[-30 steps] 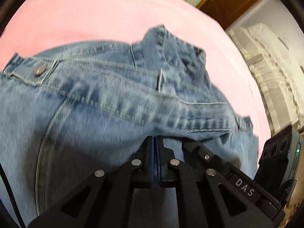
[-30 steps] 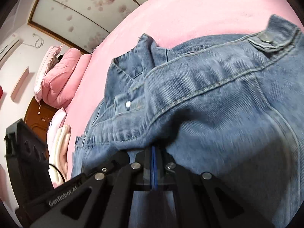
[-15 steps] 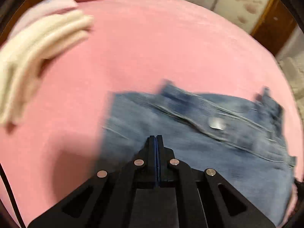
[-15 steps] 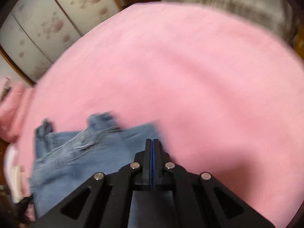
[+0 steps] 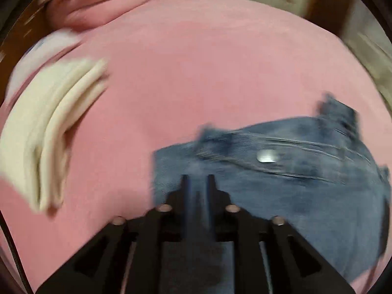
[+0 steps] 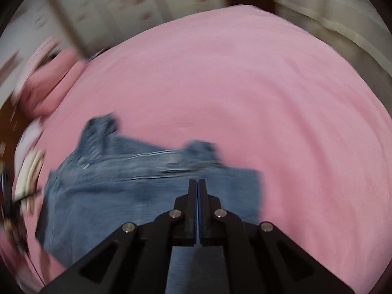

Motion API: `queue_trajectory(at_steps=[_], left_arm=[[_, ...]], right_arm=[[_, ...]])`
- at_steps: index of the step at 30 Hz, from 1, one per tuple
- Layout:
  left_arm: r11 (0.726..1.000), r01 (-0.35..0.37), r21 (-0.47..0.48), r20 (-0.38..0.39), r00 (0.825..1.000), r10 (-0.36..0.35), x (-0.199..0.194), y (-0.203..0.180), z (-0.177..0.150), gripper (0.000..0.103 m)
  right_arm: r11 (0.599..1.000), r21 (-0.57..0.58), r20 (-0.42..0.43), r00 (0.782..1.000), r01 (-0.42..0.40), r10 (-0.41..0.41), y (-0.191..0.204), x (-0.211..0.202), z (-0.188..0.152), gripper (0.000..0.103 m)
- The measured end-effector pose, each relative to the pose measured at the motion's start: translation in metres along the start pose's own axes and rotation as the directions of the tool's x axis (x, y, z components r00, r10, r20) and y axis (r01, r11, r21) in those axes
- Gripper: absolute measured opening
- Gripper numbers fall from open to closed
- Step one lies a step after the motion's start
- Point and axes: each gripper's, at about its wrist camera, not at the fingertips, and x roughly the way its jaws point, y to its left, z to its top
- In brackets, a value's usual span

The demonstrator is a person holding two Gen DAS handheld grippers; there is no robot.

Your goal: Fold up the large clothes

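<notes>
A second before, both of your grippers were buried in the blue denim garment (image 5: 281, 191), its folds filling each view; by this moment you had pulled back and up, so the garment lay lower in both views, with wide pink bed sheet (image 5: 196, 73) showing beyond it. Your left gripper (image 5: 197, 181) had been clenched tight half a second earlier, and its fingers (image 5: 184, 183) had just been opening: a narrow gap stood between them, released, with denim seen below the gap but nothing pinched in it. Your right gripper (image 6: 197, 186) had its fingers pressed together, blue pads meeting in a thin line, and whether any cloth sat between them could not be told. The garment was heavy, faded denim with stitched seams, a flap bearing a shiny metal button (image 5: 265, 158), and a straight folded edge on the side away from the collar; it lay as a broad rectangle, its collar end rumpled upward. The sheet looked soft and matte, with faint creases. A folded stack of cream cloth (image 5: 49, 132), thick and ribbed at its layered edges, lay well apart from the denim in the left view, with pink pillows (image 5: 98, 7) beyond it. Both grippers pointed steeply down at the bed over the garment's near edge. Motion blur smeared both views.
</notes>
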Motion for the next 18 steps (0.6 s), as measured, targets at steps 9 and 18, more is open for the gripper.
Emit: queue_trajectory(at_steps=[9,18], left_arm=[[0.885,0.247,0.394,-0.075,0.969,-0.237,0.011,-0.108,0.046,0.045],[0.639,0.305,0.706,-0.238,0.952,-0.192,0.054,-0.187,0.026,0.059]], right_arm=[[0.827,-0.511,-0.225,0.965,-0.237,0.137,0.112,0.046,0.031,0.038],[0.633,-0.716,-0.288,0.951,-0.293,0.115,0.166,0.094,0.025,0.042]])
